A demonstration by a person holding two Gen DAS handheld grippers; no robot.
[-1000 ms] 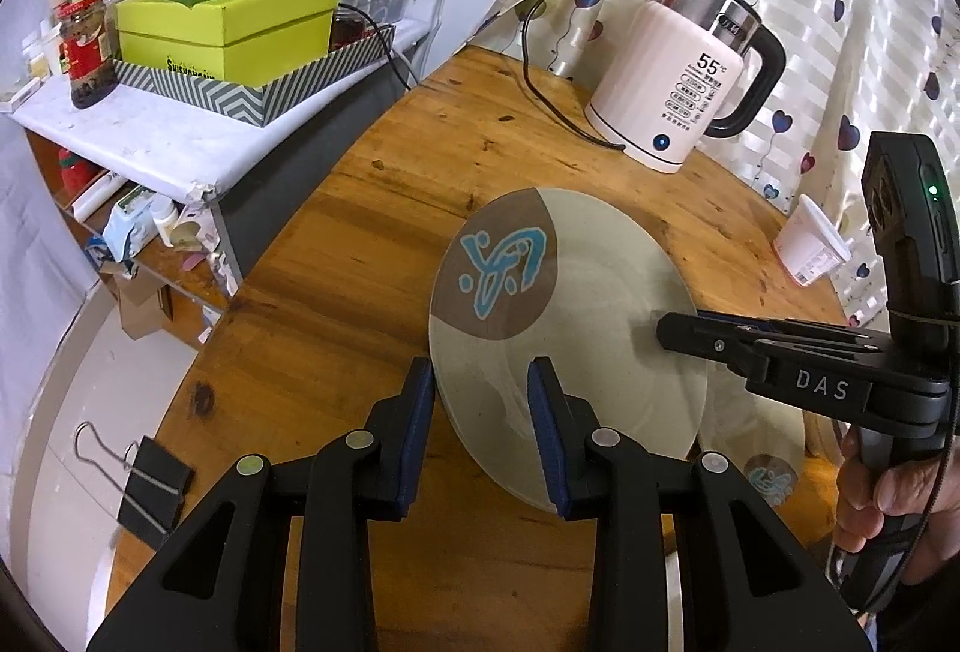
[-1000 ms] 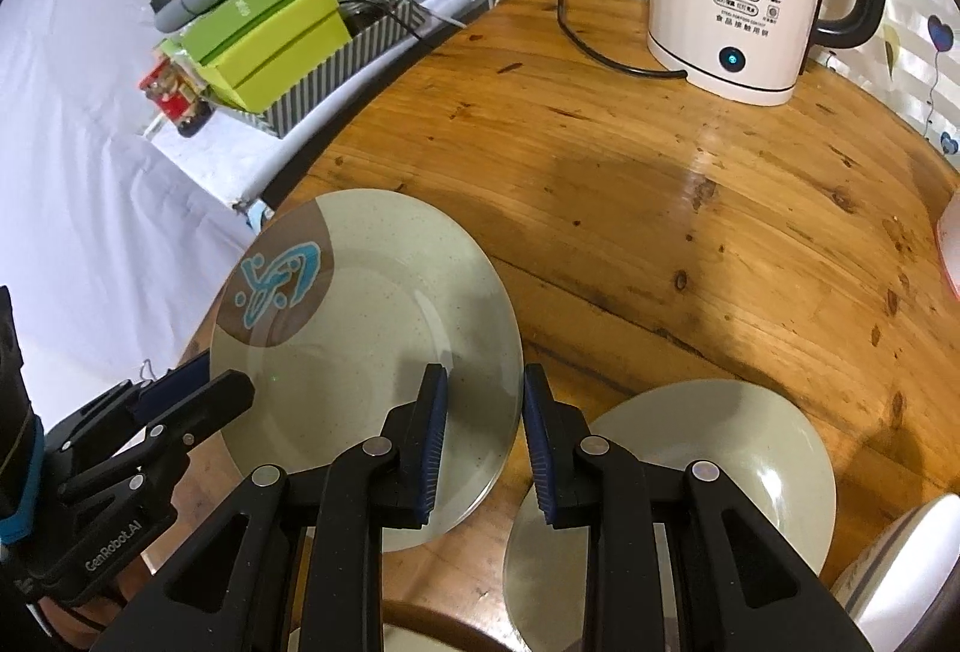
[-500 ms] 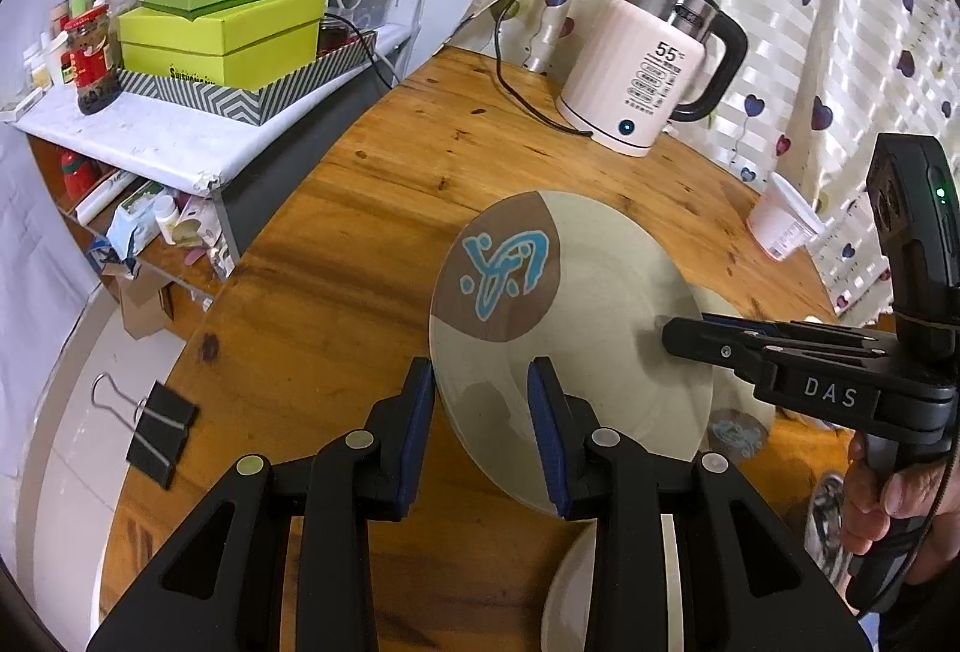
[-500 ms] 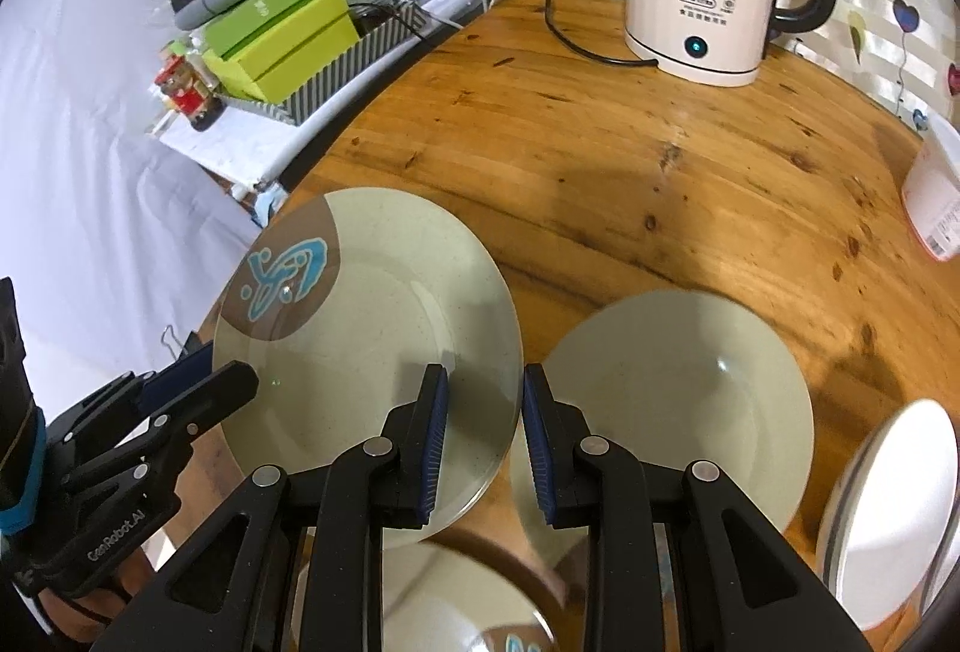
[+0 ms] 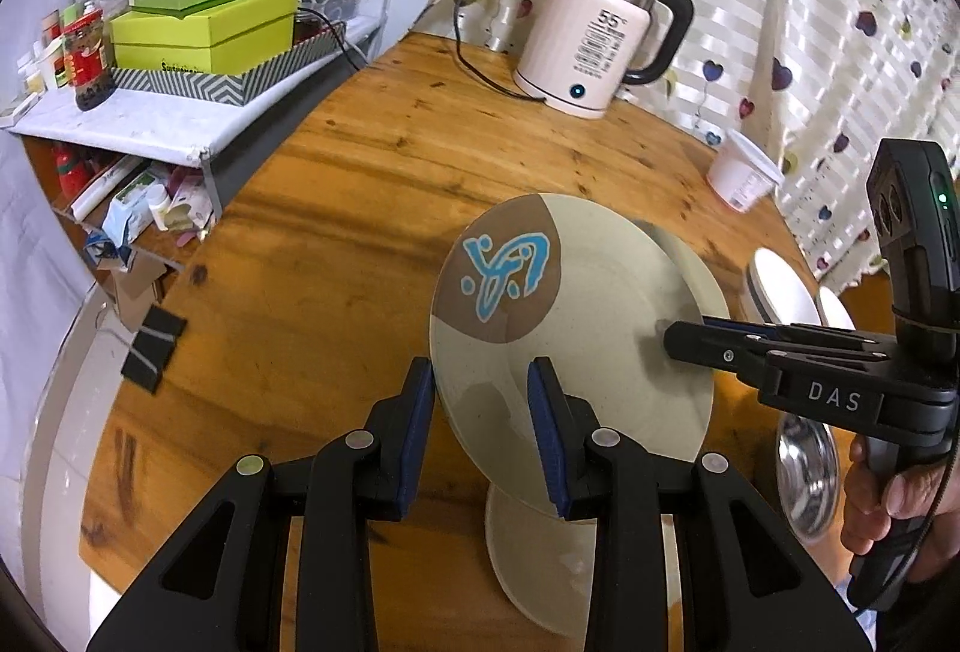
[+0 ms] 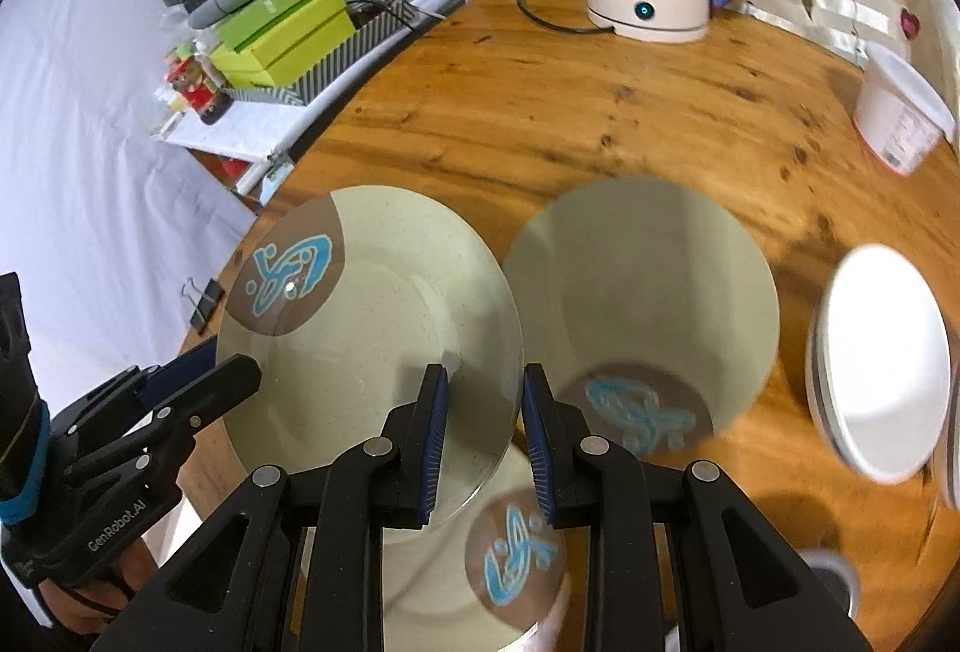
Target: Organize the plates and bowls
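Observation:
A pale green plate (image 5: 600, 352) with a brown patch and a blue design hangs above the wooden table (image 5: 372, 184), carried between both grippers. My left gripper (image 5: 483, 412) is shut on its near left rim. My right gripper (image 6: 483, 424) is shut on the opposite rim, and its fingertips (image 5: 690, 340) reach in from the right in the left wrist view. In the right wrist view the held plate (image 6: 366, 340) fills the lower left, with the left gripper (image 6: 234, 370) at its edge. Two matching plates lie on the table: one (image 6: 642, 292) to the right, another (image 6: 456, 562) under the held plate.
A white bowl (image 6: 882, 370) sits at the right, and a steel bowl (image 5: 807, 478) lies below the right gripper. A cream kettle (image 5: 594, 46) with its cord and a white cup (image 5: 744, 172) stand at the far edge. A binder clip (image 5: 153, 346) lies at the table's left edge, with a cluttered shelf (image 5: 150, 124) beyond.
Both grippers have carried the plate away from the kettle toward the near side of the table. The two other plates and the white bowl have come into view beneath and beside it.

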